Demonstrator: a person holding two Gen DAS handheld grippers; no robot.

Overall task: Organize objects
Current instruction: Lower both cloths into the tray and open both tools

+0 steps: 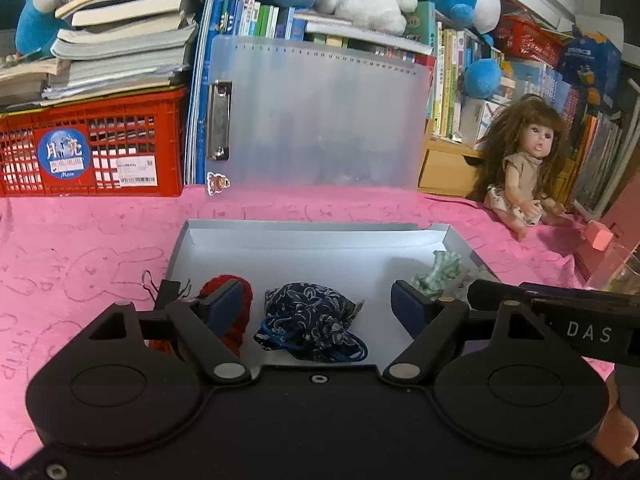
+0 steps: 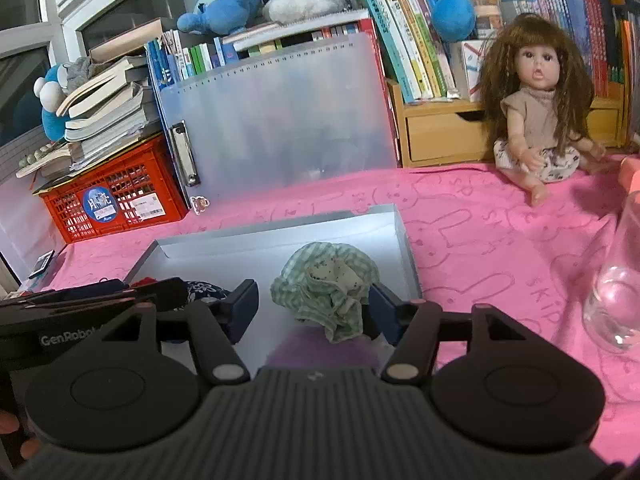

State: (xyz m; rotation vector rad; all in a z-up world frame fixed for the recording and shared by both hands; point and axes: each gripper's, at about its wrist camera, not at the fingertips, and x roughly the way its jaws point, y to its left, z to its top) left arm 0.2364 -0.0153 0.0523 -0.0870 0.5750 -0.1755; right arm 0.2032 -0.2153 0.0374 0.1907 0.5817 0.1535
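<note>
Pouch (image 1: 310, 322) of navy floral cloth, blue drawstring, lies in grey tray (image 1: 304, 240).

Ahead of the left gripper's fingers (image 1: 224, 300), the grey tray (image 1: 312, 240) floor lies bare up to its far wall. A navy floral pouch (image 1: 310, 322) sits between them, red yarn (image 1: 236, 316) behind the left one. The green checked cloth (image 2: 326, 286) fills the gap between the right gripper's fingers (image 2: 244, 300); a glass (image 2: 616, 304) stands to their right.
</note>
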